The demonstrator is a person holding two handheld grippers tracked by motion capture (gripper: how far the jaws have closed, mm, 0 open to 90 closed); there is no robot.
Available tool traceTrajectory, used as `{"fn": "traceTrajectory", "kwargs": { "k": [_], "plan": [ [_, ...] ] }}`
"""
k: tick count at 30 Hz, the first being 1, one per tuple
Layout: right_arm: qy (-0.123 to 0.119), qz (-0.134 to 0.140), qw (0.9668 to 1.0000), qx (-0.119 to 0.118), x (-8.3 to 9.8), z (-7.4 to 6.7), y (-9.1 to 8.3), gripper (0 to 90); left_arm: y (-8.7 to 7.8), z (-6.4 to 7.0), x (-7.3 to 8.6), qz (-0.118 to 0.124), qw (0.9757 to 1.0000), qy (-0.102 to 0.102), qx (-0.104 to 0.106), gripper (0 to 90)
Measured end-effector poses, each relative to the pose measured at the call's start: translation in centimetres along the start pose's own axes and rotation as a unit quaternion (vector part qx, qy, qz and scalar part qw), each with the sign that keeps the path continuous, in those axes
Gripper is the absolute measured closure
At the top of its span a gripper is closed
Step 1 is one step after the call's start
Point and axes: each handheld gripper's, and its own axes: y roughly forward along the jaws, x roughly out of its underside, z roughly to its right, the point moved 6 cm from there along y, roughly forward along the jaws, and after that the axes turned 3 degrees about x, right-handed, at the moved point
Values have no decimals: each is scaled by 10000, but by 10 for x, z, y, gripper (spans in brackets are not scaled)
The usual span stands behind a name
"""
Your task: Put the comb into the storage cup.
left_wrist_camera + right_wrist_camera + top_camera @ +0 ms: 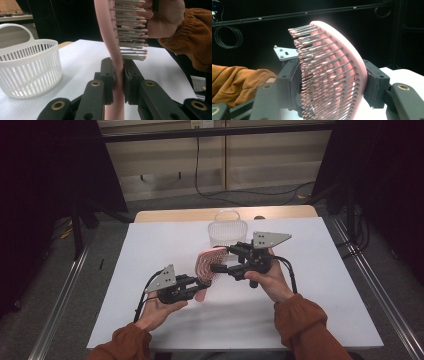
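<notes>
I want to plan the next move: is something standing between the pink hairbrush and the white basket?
Nothing visible does. The pink hairbrush is held above the table, and the white basket stands just behind it with its top open.

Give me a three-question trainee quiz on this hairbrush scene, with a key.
1. True or false: the left tool is shut on the handle of the pink hairbrush.
2. What stands on the table beyond the hairbrush: A a white slatted basket, B a metal bowl, C a cardboard box?
3. Which part of the hairbrush lies between the jaws of the right tool?
Key: 1 true; 2 A; 3 the bristled head.
</notes>
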Motion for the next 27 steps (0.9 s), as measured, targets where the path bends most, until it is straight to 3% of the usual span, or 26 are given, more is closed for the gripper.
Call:
{"fn": "traceTrajectory", "kwargs": {
  "k": [6,11,27],
  "plan": [
    [-4,-127,9997,-212,4,-5,5,376,2,5,-3,9,9999,40,155,803],
    [-18,-162,9995,-289,5,-6,5,473,5,7,-1,-35,9997,28,237,803],
    [-48,-168,9997,-141,6,-4,5,609,8,1,2,7,9997,-142,175,782]
  ]
}}
